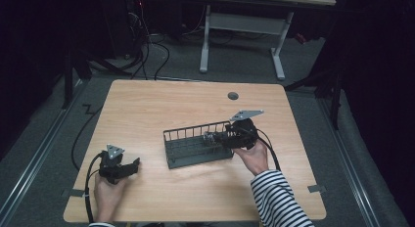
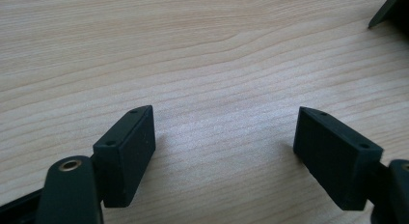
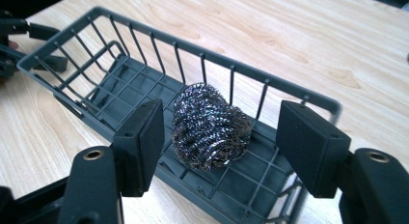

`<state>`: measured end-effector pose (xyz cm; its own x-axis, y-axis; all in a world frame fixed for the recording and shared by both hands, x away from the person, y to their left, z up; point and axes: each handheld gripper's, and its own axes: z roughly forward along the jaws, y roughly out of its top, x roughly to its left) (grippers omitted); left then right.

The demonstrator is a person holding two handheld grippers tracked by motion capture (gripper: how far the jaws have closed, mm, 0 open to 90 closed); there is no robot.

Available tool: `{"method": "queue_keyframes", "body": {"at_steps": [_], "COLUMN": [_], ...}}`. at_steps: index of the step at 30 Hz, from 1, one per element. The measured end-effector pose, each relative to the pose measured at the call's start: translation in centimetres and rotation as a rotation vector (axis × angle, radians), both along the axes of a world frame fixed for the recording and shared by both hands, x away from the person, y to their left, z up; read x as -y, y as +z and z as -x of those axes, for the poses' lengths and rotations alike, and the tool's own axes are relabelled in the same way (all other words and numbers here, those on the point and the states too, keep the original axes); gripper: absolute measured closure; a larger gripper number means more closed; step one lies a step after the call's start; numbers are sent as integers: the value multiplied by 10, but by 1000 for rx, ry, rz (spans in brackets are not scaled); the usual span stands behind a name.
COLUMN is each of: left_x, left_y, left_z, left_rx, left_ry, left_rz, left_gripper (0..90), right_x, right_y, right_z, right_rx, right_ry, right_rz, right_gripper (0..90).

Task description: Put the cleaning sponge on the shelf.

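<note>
A grey wire basket [image 1: 195,130] [image 3: 144,32] lies a little right of the table's middle. A steel wool scourer [image 3: 211,127] [image 1: 210,137] rests on the basket's floor at its right end. My right gripper [image 1: 218,138] [image 3: 222,115] reaches into that end from the right and stands open. One pad is on each side of the scourer, and neither touches it. My left gripper [image 1: 130,167] [image 2: 224,120] rests low over the bare wood at the front left, open with nothing between its pads.
A round cable hole [image 1: 233,96] sits in the wooden table [image 1: 147,104] at the back right. Bare wood surrounds the basket. A white-legged desk [image 1: 242,26] and loose cables stand on the floor behind the table.
</note>
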<state>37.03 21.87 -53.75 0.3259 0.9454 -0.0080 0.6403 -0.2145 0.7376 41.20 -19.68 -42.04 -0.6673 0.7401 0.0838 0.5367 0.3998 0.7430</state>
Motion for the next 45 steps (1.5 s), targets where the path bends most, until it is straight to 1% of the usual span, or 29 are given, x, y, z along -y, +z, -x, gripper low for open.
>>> {"method": "queue_keyframes", "body": {"at_steps": [3, 7, 9, 10, 12, 15, 17, 18, 20, 24, 26, 31, 32, 33, 34, 35, 36, 37, 39, 42, 43, 44, 45], "left_x": [0, 0, 0, 0, 0, 0, 0, 0, 0, 0, 0, 0, 0, 0, 0, 0, 0, 0, 0, 0, 0, 0, 0], "left_y": [0, 0, 0, 0, 0, 0, 0, 0, 0, 0, 0, 0, 0, 0, 0, 0, 0, 0, 0, 0, 0, 0, 0], "left_z": [0, 0, 0, 0, 0, 0, 0, 0, 0, 0, 0, 0, 0, 0, 0, 0, 0, 0, 0, 0, 0, 0, 0], "left_rx": [0, 0, 0, 0, 0, 0, 0, 0, 0, 0, 0, 0, 0, 0, 0, 0, 0, 0, 0, 0, 0, 0, 0], "left_ry": [0, 0, 0, 0, 0, 0, 0, 0, 0, 0, 0, 0, 0, 0, 0, 0, 0, -1, -1, -1, -1, -1, -1], "left_rz": [0, 0, 0, 0, 0, 0, 0, 0, 0, 0, 0, 0, 0, 0, 0, 0, 0, 0, 0, 0, 0, 0, 0], "left_gripper": [231, 231, 231, 231, 230, 231, 231, 231, 231, 231, 231, 230, 231, 231, 231, 231, 230, 231, 231, 231, 231, 230, 231], "right_x": [8, 15, 24, 27, 29, 39, 41, 47, 53, 60, 66, 71, 73, 76, 76, 81, 81, 85, 90, 94, 98, 98, 101], "right_y": [6, 9, 12, 13, 14, 17, 17, 18, 16, 15, 18, 21, 21, 20, 20, 16, 16, 13, 12, 10, 7, 7, 5], "right_z": [4, 7, 11, 12, 13, 17, 18, 20, 22, 24, 28, 32, 33, 35, 35, 37, 37, 39, 41, 44, 47, 47, 49], "right_rx": [18, 28, 38, 45, 46, 53, 56, 58, 52, 48, 63, 73, 72, 74, 74, 69, 69, 57, 62, 64, 57, 57, 58], "right_ry": [-14, -24, -42, -43, -49, -67, -71, -85, -97, -114, -121, -128, -132, -140, -140, -151, -151, -165, -172, -180, -189, -189, -196], "right_rz": [-12, -22, -35, -39, -40, -43, -43, -58, -73, -69, -79, -74, -73, -87, -87, -90, -90, -86, -101, -101, -103, -103, -112], "right_gripper": [351, 354, 359, 361, 361, 366, 367, 373, 374, 374, 374, 374, 375, 377, 377, 378, 378, 377, 378, 379, 378, 378, 378]}}
